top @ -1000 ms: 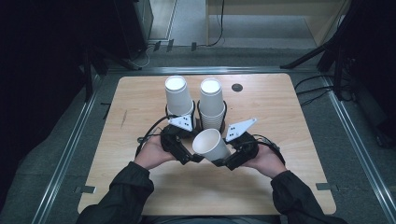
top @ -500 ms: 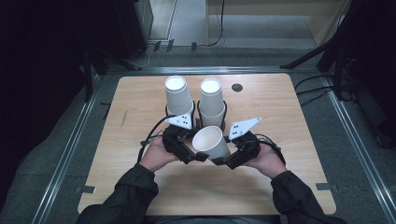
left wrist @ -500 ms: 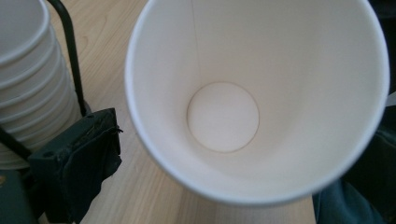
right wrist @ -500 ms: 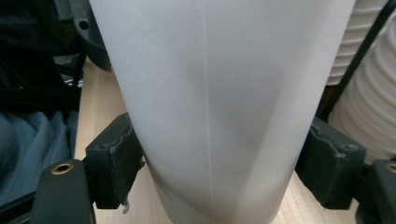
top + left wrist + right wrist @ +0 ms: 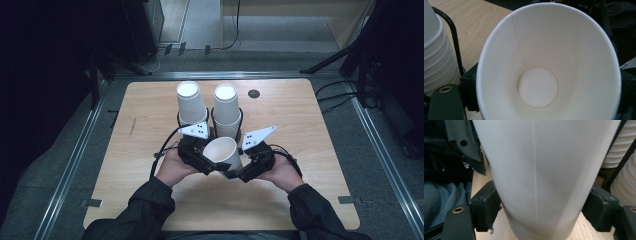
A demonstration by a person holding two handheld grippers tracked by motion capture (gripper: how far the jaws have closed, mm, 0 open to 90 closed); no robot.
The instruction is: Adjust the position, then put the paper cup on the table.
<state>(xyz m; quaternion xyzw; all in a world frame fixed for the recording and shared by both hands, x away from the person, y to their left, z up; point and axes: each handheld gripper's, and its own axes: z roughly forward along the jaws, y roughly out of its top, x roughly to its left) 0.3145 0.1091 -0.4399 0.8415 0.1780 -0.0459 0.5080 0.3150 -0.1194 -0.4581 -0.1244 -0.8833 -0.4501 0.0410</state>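
A single white paper cup [image 5: 223,152] is held tilted above the table between both grippers, its mouth turned up and to the left. My left gripper [image 5: 206,160] looks straight into the cup's bare inside [image 5: 537,65], with its dark jaws pressed against either side of the rim. My right gripper [image 5: 240,172] is shut on the cup's lower body [image 5: 536,170], a black pad [image 5: 485,206] touching each flank. Behind stand two stacks of white cups, one on the left [image 5: 189,102] and one on the right [image 5: 226,107].
Both stacks sit in black wire holders [image 5: 452,37] near the middle back of the wooden table [image 5: 310,130]. A small dark round hole [image 5: 254,93] lies right of the stacks. The person's dark sleeves come in at the front edge. Metal rails border the table.
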